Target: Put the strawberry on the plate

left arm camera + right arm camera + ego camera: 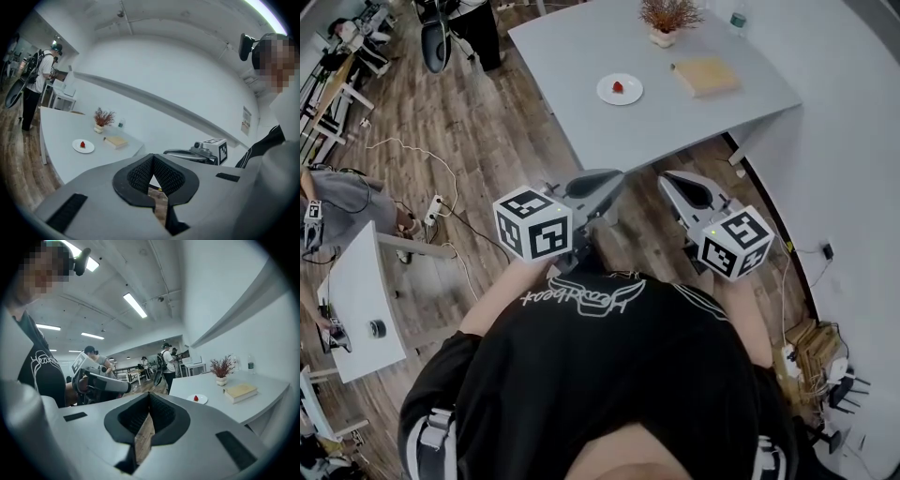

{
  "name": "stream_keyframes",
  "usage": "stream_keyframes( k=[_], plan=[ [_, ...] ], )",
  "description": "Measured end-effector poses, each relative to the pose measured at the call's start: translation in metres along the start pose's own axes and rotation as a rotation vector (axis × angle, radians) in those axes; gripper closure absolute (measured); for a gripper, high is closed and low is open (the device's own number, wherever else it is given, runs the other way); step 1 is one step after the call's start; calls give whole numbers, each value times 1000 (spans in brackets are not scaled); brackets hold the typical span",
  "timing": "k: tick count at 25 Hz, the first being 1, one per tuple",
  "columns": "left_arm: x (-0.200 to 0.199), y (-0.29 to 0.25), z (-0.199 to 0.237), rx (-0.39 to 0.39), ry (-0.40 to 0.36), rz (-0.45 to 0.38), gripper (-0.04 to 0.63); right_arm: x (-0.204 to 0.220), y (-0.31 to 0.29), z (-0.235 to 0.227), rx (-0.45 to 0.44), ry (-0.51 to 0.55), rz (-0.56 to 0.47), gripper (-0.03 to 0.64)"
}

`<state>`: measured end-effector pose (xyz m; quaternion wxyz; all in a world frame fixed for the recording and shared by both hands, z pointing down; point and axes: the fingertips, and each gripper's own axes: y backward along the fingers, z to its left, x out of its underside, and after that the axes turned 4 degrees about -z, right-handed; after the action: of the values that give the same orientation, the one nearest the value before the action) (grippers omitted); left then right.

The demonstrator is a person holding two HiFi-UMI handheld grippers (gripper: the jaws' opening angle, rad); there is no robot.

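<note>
A small red strawberry [618, 87] lies on a white plate [630, 95] on the grey table [581, 103], far ahead of me. The left gripper view shows the strawberry [83, 144] and plate [75, 146] at the left, the right gripper view shows the strawberry [196, 398] and plate [202, 400] at the right. I hold both grippers close to my body over the wooden floor, short of the table's near edge. The left gripper [614, 178] is shut with nothing in it. My right gripper [670, 178] is also shut and empty.
A tan book [706, 75], a potted dry plant [668, 19] and a bottle [738, 19] stand at the table's far side. A white curved wall [844, 159] runs on the right. Cables [441, 202] and a small white desk [356, 291] are at the left; people stand behind.
</note>
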<state>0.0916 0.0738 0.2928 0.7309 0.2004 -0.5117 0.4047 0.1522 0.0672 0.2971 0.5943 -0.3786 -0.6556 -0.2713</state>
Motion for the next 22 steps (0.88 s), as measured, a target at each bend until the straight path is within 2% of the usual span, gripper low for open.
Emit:
stream_keyframes(
  k=[22],
  plan=[
    [1, 19, 17, -23, 4, -2, 589, 4, -25, 13, -29, 18, 31, 609]
  ],
)
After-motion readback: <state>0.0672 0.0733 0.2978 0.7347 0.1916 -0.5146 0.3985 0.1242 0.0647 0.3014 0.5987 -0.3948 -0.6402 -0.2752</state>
